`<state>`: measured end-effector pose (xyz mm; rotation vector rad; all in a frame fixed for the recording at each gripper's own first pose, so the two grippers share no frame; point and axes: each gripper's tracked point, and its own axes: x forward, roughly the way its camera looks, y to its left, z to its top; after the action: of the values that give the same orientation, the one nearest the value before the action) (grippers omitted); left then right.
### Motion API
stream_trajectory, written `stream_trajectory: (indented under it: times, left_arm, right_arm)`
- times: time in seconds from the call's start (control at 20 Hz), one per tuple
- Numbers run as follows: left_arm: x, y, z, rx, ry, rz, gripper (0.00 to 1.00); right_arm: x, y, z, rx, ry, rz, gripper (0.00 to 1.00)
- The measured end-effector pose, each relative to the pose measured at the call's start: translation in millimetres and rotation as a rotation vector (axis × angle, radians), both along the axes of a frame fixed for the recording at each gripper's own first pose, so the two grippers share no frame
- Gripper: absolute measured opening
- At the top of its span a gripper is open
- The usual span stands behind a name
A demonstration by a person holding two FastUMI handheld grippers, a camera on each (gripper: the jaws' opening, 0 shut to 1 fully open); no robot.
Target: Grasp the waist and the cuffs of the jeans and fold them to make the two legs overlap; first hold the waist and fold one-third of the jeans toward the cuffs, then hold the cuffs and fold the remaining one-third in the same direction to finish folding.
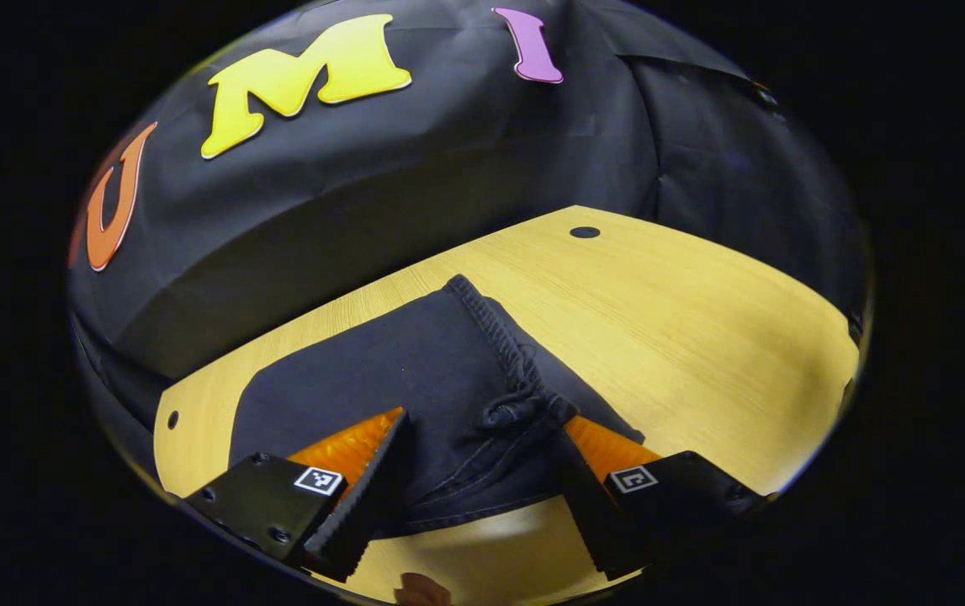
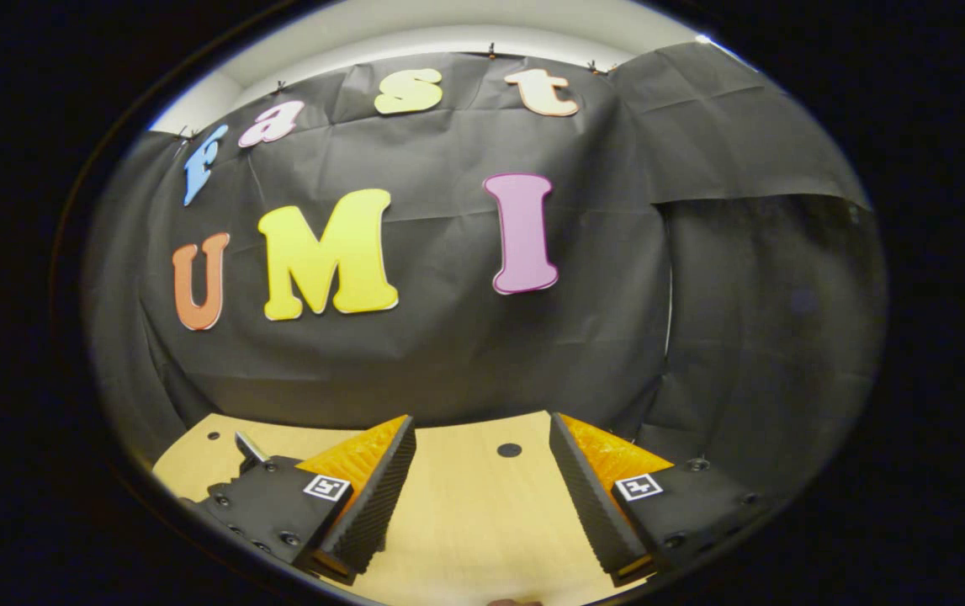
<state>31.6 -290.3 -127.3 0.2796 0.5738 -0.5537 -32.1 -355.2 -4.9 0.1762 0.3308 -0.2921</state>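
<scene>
Fingers of the left gripper [image 1: 482,497] are standing wide apart, one on each side of the near edge of the jeans [image 1: 415,379], and they are not pressing on the cloth. Between them, in the left gripper view, the dark jeans are lying flat on the wooden table [image 1: 701,337], reaching from the table's near edge toward its far edge. A thick gathered seam [image 1: 503,353] is running down the middle of the garment and is ending in a bunched knot of cloth close to the right-hand finger. I cannot tell for sure whether this near end is the waist or the cuffs, nor whether the legs are already lying one over the other.

The right gripper [image 2: 482,497] is also holding its fingers apart, with nothing between them. In the right gripper view it is hanging over a bare part of the table, looking toward the far edge, where a small dark hole [image 2: 509,450] is showing in the tabletop.

As I judge it, the work is at a grasping step: the left gripper is lining up to take hold of the near edge before a fold. The next move is calling for the fingers to go down to the tabletop and close on all layers of the edge together, because a thin grip could let the lower layer slip. The right gripper is probably needing to come to the other end of that edge, so the fold is staying straight.
</scene>
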Motion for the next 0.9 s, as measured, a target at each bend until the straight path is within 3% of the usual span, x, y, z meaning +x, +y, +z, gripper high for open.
stream_trajectory:
  times: [0.4,0.75,0.9]
  left_arm:
    - [-6.4,35.2,98.4,-0.161,-0.142,0.084,0.99]
    - [-29.9,115.6,180.0,-0.306,-0.227,0.263,0.99]
    - [-47.4,154.9,201.4,-0.315,-0.312,0.346,0.99]
  right_arm:
    - [14.3,68.6,-17.7,0.039,0.003,0.125,0.98]
    - [31.1,133.6,-17.5,0.094,-0.032,0.241,0.98]
    - [38.6,159.9,-15.8,0.095,-0.046,0.283,0.98]
